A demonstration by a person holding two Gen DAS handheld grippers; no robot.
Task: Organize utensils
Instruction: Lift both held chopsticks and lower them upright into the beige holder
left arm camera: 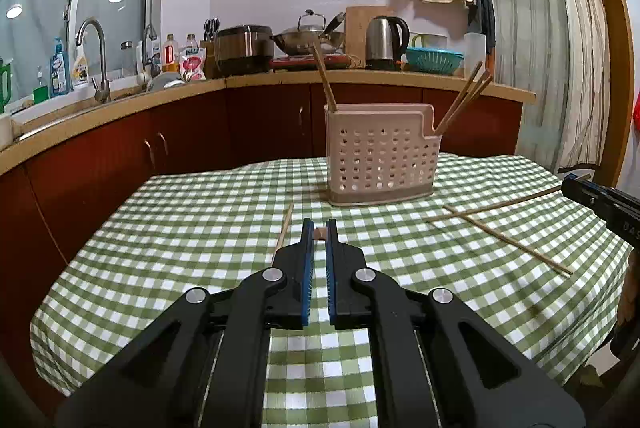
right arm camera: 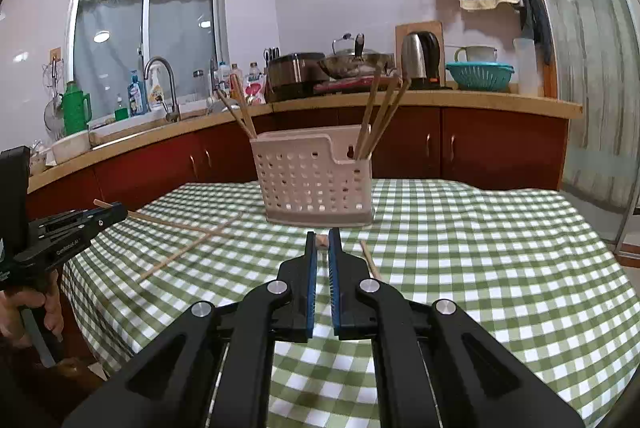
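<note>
A beige perforated utensil holder (left arm camera: 382, 157) stands on the green checked tablecloth, with chopsticks (left arm camera: 464, 103) upright in it. It also shows in the right wrist view (right arm camera: 314, 177). My left gripper (left arm camera: 319, 228) is shut on a chopstick (left arm camera: 320, 234) whose end shows between the tips. My right gripper (right arm camera: 322, 238) is shut on a chopstick (right arm camera: 321, 242) in the same way. Two crossed chopsticks (left arm camera: 496, 224) lie on the cloth between the grippers, also visible in the right wrist view (right arm camera: 192, 238). One loose chopstick (left arm camera: 285, 228) lies left of my left gripper, another (right arm camera: 370, 260) right of my right gripper.
The table (left arm camera: 200, 228) ends a short way behind the holder. Behind it runs a kitchen counter (left arm camera: 280, 79) with a sink, bottles, a rice cooker, a wok and a kettle. A glass door (left arm camera: 532, 59) is at the right.
</note>
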